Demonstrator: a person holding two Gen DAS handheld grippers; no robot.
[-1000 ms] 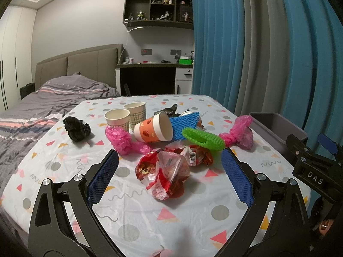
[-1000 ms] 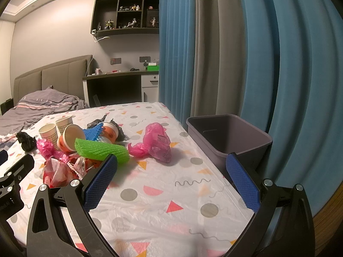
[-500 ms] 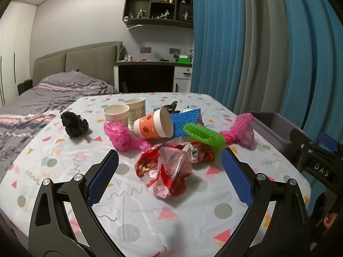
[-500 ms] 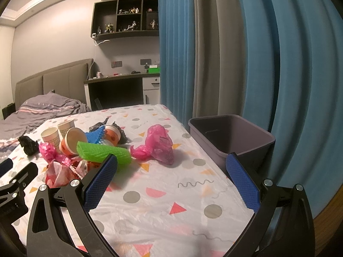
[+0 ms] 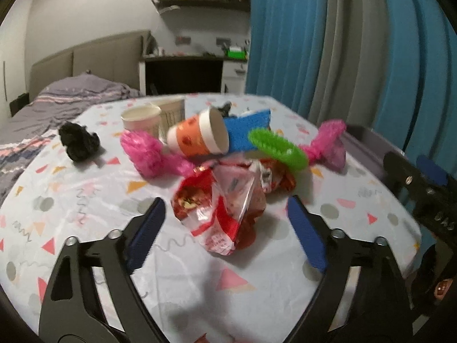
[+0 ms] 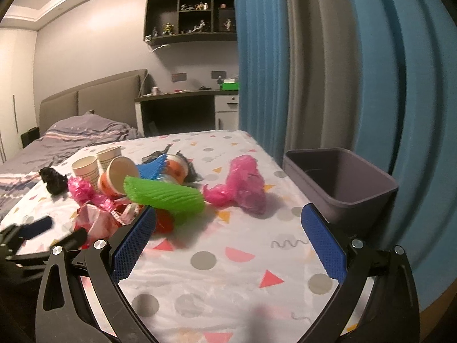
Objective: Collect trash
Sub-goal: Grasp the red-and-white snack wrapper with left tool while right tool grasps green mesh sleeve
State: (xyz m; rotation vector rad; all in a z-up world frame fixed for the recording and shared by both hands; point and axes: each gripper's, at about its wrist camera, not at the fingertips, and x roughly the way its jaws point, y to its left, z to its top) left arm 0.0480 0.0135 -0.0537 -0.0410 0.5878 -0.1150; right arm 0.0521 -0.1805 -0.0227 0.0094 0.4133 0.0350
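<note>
The left claw (image 5: 225,225) hangs released, straddling the crumpled red snack wrapper (image 5: 220,208) at the near edge of the counter's (image 5: 85,205) trash pile, while the right claw (image 6: 225,234), also released, faces the grey bin (image 6: 342,183).

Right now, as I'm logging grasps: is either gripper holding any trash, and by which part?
Nothing is held. The left gripper is open around the red wrapper; the right gripper is open over bare tablecloth.
</note>
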